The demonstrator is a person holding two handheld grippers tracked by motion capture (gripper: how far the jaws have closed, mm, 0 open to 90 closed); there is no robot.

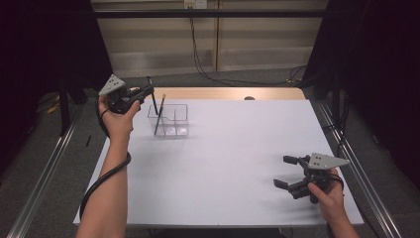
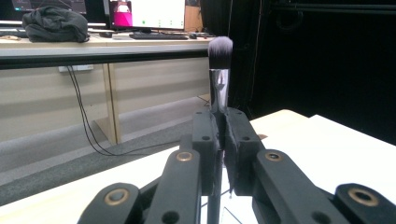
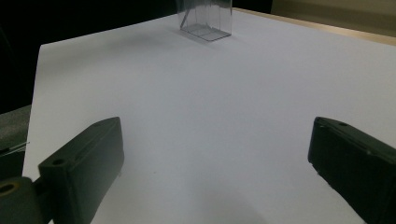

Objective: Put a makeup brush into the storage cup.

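Black jaws of the left gripper (image 1: 148,90) are pinching a makeup brush with a dark handle, silvery metal collar and soft purplish-grey bristles (image 2: 219,70); in the left gripper view the two pads are pressing together on the handle just below the collar, and the bristle head is standing upright above them. From the high view the person's left hand (image 1: 118,119) is holding that gripper up at the far left of the bench, right beside a clear plastic organiser box with inner dividers (image 1: 176,119). The lower end of the brush handle (image 1: 154,101) is slanting down towards the left part of the box, and a second thin dark stick with a pale tip (image 1: 160,115) is leaning inside that same left part; whether the held brush is touching the box floor I cannot tell.

Over at the near right corner of the white bench (image 1: 233,163), the person's right hand (image 1: 329,196) is holding the right gripper (image 1: 289,172) low, its jaws spread wide with nothing between them. In the right gripper view the two black pads (image 3: 88,163) are standing far apart over the bare white surface, well away from the clear box (image 3: 205,18) at the far end
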